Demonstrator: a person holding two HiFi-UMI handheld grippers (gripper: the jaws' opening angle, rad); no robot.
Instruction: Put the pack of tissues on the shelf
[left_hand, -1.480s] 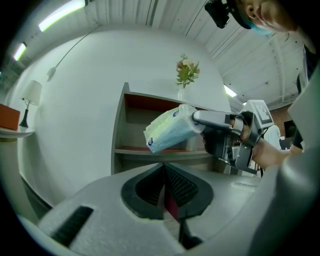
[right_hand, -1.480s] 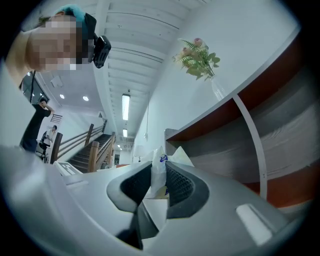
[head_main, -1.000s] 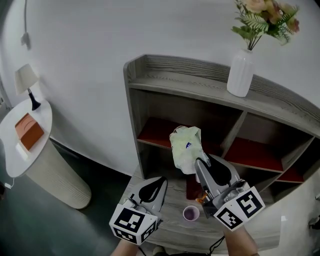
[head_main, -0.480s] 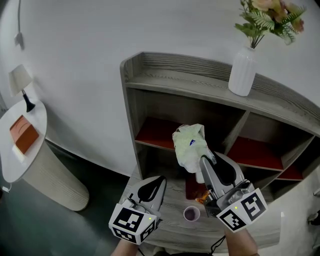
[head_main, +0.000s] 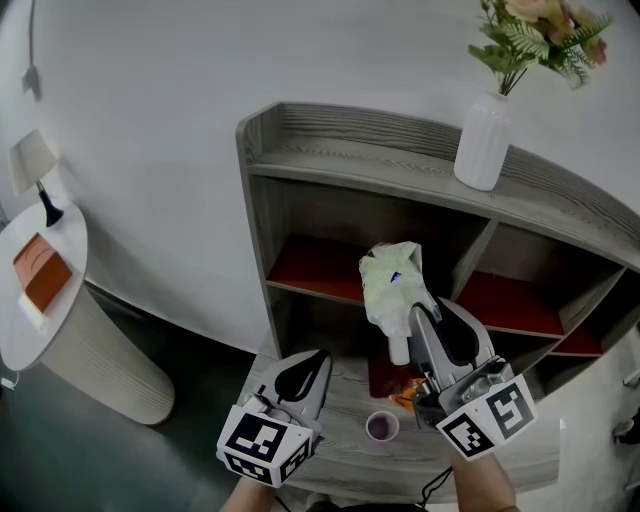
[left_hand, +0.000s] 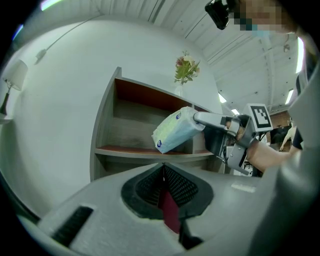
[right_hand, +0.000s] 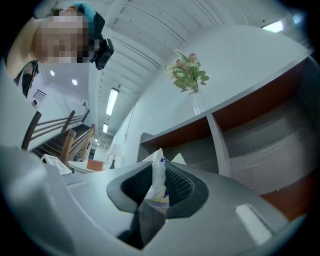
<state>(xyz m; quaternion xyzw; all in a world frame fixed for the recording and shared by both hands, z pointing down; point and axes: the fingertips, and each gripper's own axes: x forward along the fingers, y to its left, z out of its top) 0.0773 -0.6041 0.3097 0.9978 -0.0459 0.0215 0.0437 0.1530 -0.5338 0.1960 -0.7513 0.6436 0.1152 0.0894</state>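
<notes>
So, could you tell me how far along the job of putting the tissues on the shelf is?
Done: the pack of tissues is picked up, pinched in the right gripper, whose jaws are closing on it. In hand: it is held in the air in front of the shelf's middle level. Left: set it on a board and let go. The left gripper is shut and empty.

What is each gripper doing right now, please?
Left gripper: shut, holding nothing.
Right gripper: shut on the pack of tissues.

Matt grained wood shelf (head_main: 380, 160), glossy plastic tissue pack (head_main: 392, 285)
</notes>
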